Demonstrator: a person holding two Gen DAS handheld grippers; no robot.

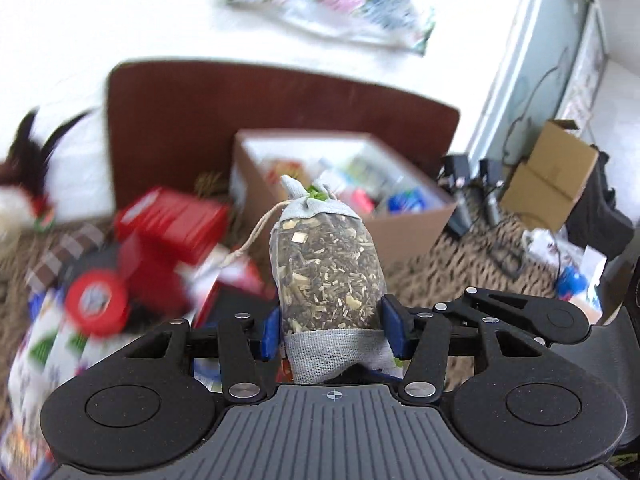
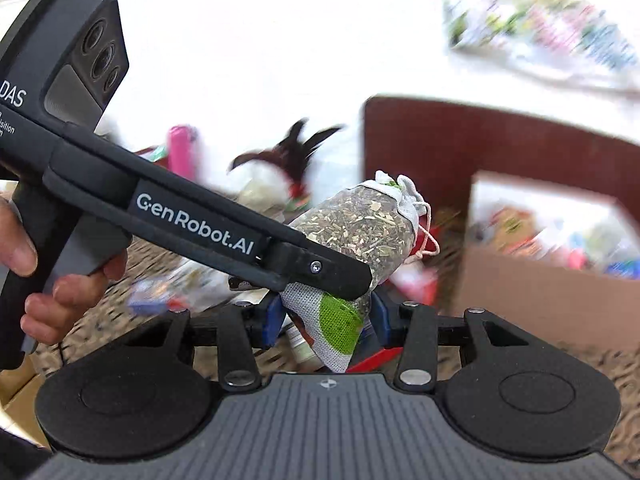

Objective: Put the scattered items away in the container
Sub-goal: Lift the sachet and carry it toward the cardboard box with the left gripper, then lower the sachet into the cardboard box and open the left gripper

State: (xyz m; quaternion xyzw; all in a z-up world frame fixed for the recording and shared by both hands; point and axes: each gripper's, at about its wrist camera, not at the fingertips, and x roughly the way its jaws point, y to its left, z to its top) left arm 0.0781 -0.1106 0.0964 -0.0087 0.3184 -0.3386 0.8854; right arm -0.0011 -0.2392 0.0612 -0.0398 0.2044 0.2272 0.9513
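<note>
A herb sachet, clear-windowed with grey mesh ends and a drawstring top, stands upright between the blue pads of my left gripper, which is shut on it at the seam above the bottom band. In the right wrist view the same sachet tilts up to the right, its green-printed mesh bottom pinched between the pads of my right gripper. The left gripper crosses in front of it there, held by a hand. Beyond stands an open cardboard box with several packets inside.
Red packages and a red tape roll lie scattered left of the box on a patterned carpet. A brown board stands behind. A plush toy sits far left, a smaller cardboard box far right.
</note>
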